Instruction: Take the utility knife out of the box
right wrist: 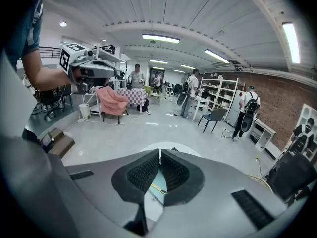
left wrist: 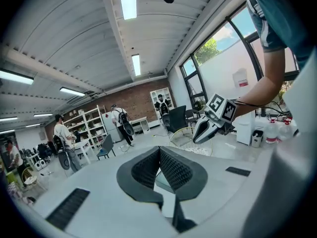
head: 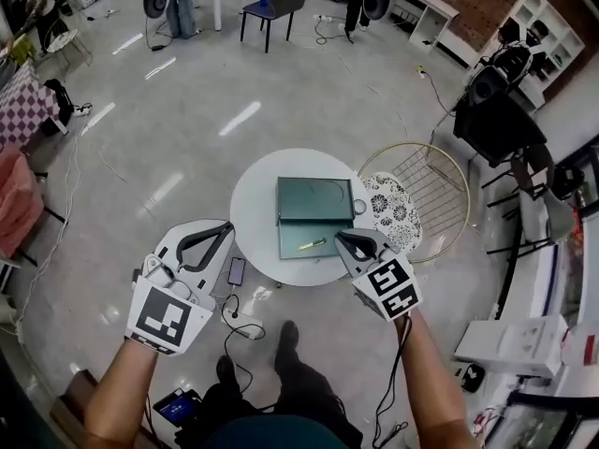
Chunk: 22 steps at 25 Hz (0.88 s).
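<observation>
Two grippers hover on the near side of the open green box (head: pixel 315 215), which sits on a round white table (head: pixel 253 204). The utility knife (head: pixel 313 245), a slim yellowish bar, lies in the half of the box closer to the person.

The right gripper (head: pixel 341 237) has its tips just beside the box's right edge. They are close to the knife's right end but apart from it. Its jaws are pressed together with nothing between them. The left gripper (head: pixel 227 228) is well to the left of the box. Its jaws are likewise closed and empty.

The knife's long axis runs roughly across the box from left to right. Its right end is tilted a little toward the box's far half. The knife looks too small here to tell which end carries the blade.
</observation>
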{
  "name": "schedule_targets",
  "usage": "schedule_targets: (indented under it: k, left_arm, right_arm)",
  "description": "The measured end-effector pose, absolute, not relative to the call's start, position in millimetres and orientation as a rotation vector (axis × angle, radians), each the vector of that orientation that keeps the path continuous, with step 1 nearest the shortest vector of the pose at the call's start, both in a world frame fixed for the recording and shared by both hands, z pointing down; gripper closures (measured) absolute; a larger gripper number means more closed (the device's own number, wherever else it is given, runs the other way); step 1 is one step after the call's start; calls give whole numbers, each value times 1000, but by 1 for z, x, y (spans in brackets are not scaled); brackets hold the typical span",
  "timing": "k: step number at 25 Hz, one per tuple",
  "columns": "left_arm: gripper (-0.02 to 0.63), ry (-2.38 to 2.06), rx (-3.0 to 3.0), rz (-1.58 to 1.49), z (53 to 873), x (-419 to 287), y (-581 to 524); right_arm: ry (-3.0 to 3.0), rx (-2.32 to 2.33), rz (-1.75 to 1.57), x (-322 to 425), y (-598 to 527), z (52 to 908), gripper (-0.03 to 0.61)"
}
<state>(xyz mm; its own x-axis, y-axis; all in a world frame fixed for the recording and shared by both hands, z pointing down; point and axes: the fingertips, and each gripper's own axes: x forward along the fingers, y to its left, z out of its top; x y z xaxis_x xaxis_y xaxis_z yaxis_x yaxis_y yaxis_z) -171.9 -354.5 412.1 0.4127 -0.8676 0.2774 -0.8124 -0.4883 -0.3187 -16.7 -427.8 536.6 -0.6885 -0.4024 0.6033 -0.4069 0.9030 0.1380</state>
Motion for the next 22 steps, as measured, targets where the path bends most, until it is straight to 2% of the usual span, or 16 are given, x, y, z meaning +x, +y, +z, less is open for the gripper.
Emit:
schedule_targets:
  k: [22]
  left_arm:
    - [595,1638,-2620,-687,562,-179,-413]
  right_arm:
    - [-2161,172,-39,-22,-494,757,538]
